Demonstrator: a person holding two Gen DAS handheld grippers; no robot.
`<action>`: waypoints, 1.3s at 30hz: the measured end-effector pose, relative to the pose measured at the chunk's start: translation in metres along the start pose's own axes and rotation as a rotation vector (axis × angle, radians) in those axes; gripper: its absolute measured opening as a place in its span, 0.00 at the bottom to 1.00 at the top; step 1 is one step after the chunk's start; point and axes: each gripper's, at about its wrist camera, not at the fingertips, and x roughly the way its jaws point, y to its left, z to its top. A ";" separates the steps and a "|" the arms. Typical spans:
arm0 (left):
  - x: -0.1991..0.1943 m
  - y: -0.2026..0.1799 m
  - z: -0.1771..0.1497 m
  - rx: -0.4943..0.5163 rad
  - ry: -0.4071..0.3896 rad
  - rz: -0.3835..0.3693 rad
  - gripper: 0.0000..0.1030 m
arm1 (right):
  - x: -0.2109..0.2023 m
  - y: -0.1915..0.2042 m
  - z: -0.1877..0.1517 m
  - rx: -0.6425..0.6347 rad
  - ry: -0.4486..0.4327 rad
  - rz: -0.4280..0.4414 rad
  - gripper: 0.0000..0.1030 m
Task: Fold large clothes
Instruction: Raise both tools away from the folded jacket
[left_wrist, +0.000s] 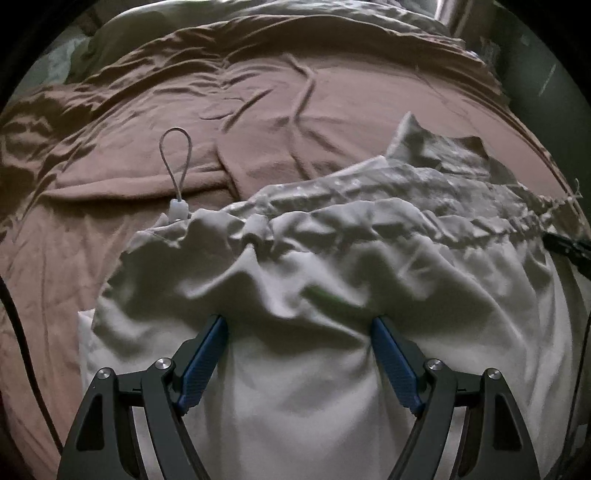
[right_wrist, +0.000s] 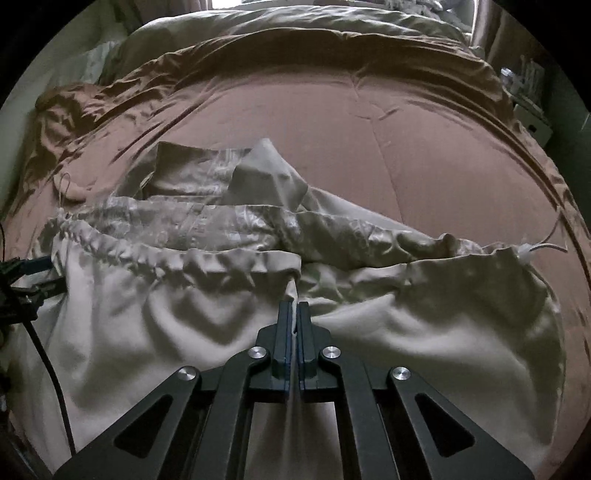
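**Garment half-held, left side free**

White garment (right_wrist: 155, 332) is spread crumpled on the bed (right_wrist: 406, 155). Right gripper (right_wrist: 294, 314) is clamped on a thin pinch of fabric below the drawstring hem (right_wrist: 221, 260). Left gripper (left_wrist: 298, 325) is spread wide over the cloth, nothing held. Fabric is judged light, limp, slippery; hem edge is best gripped.

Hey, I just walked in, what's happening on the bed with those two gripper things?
Someone is folding a large white garment spread on a bed with a brown cover, using a handheld gripper in each hand. The right gripper is shut, pinching a fold of the white fabric near its gathered drawstring hem. The left gripper is open, its blue-padded fingers spread over the cloth without clamping it. A looped drawstring cord lies out on the cover. The garment is still rumpled, not neatly folded.
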 end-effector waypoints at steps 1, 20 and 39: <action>0.002 0.002 0.002 -0.018 -0.002 0.006 0.79 | 0.004 0.000 -0.003 0.004 0.008 -0.007 0.00; -0.134 0.039 -0.044 -0.223 -0.251 -0.115 0.74 | -0.099 -0.027 -0.051 0.158 -0.082 0.153 0.87; -0.289 0.038 -0.162 -0.256 -0.407 -0.131 0.74 | -0.255 -0.035 -0.140 0.182 -0.230 0.165 0.87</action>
